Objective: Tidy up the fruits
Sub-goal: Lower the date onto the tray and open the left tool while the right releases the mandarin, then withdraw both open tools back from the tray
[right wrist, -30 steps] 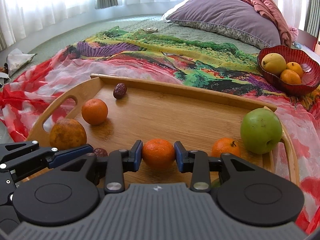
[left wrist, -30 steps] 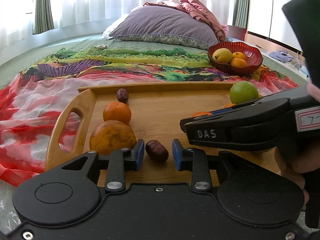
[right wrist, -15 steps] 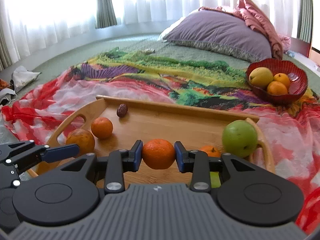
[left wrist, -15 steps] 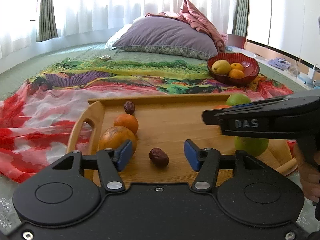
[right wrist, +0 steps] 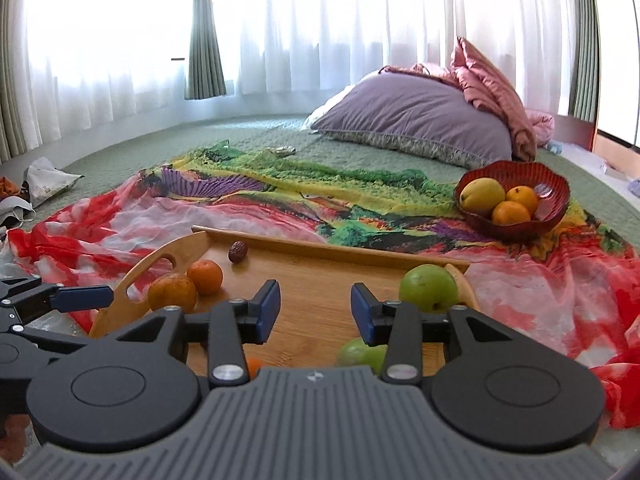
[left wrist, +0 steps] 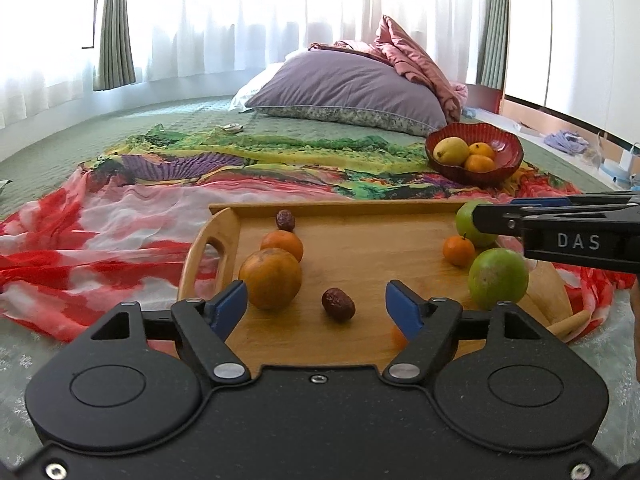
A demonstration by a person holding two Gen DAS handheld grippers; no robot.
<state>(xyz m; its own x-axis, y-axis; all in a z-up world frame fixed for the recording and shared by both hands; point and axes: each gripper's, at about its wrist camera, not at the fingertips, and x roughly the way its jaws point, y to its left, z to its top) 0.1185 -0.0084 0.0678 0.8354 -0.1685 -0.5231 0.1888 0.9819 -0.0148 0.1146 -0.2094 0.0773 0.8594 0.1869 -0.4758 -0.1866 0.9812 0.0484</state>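
A wooden tray (left wrist: 360, 216) lies on a colourful cloth on the bed. On it are a large orange (left wrist: 270, 278), a small orange (left wrist: 282, 244), two brown dates (left wrist: 338, 305) (left wrist: 285, 220), another small orange (left wrist: 459, 250) and two green fruits (left wrist: 498, 278) (right wrist: 428, 288). My left gripper (left wrist: 316, 310) is open and empty, above the tray's near edge, with the near date between its jaws' line. My right gripper (right wrist: 314, 312) is open and empty above the tray. A small orange (right wrist: 254, 366) shows just below its left finger.
A red bowl (left wrist: 508, 152) with a yellow fruit and two oranges stands behind the tray at the right, also in the right wrist view (right wrist: 556, 196). A purple pillow (left wrist: 348, 92) lies further back. Crumpled paper (right wrist: 44, 184) lies at far left.
My right gripper has opened and let go of the small orange, then risen. My left gripper has opened wider and pulled back and up from the date.
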